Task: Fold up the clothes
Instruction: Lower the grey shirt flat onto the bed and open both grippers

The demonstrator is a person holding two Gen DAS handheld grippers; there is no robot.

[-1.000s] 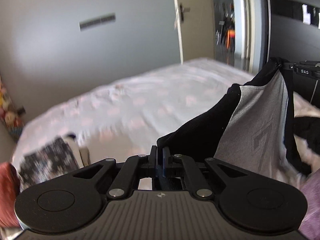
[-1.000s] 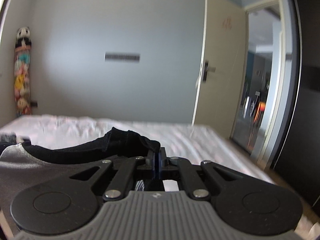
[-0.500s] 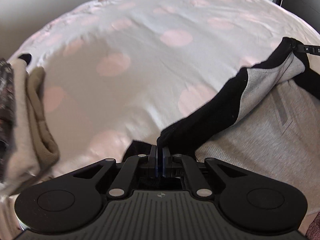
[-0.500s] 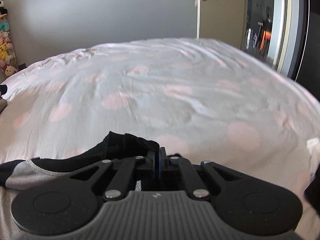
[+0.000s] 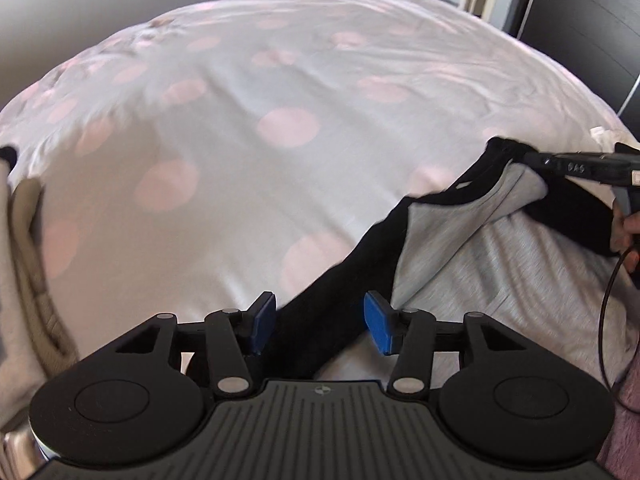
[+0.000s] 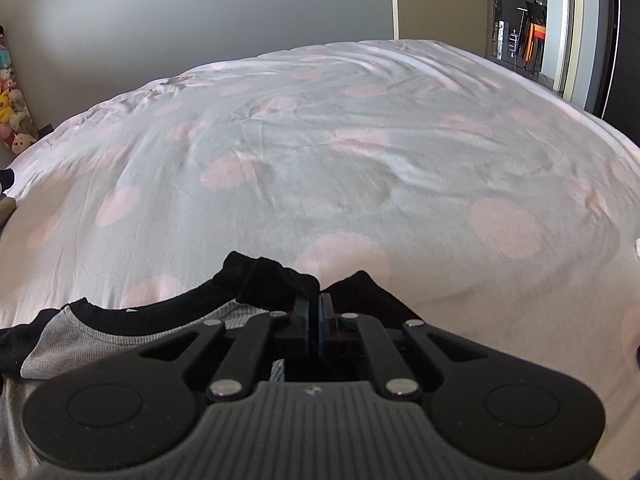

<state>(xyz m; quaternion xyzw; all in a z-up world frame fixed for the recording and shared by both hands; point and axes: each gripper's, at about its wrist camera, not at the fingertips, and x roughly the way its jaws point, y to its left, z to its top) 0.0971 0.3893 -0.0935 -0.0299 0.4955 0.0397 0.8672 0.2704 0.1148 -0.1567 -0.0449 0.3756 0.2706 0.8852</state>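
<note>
the left tool (image 5: 320,326) is matte black with blue finger pads (image 5: 378,322), silver screws on its linkage arms, two round discs and a ribbed grey housing. the right tool (image 6: 316,320) matches; a thin black cable (image 5: 606,320) trails from it.

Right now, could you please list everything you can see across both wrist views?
Shirt: one, grey body with black sleeves and collar, lying on the bed's near right part.
Bed cover: one, pale grey with pink dots, spread over the whole bed.
Beige garment: one, folded at the left edge of the bed.
Plush toys: a handful, mixed colours, against the far wall at left.
Door: one, cream, standing open beyond the bed.
Left gripper: black with blue pads, jaws just opened, black sleeve lying between them unpressed.
Right gripper: black, shut on the shirt's black shoulder.
Hand: one, holding the right gripper's handle.
</note>
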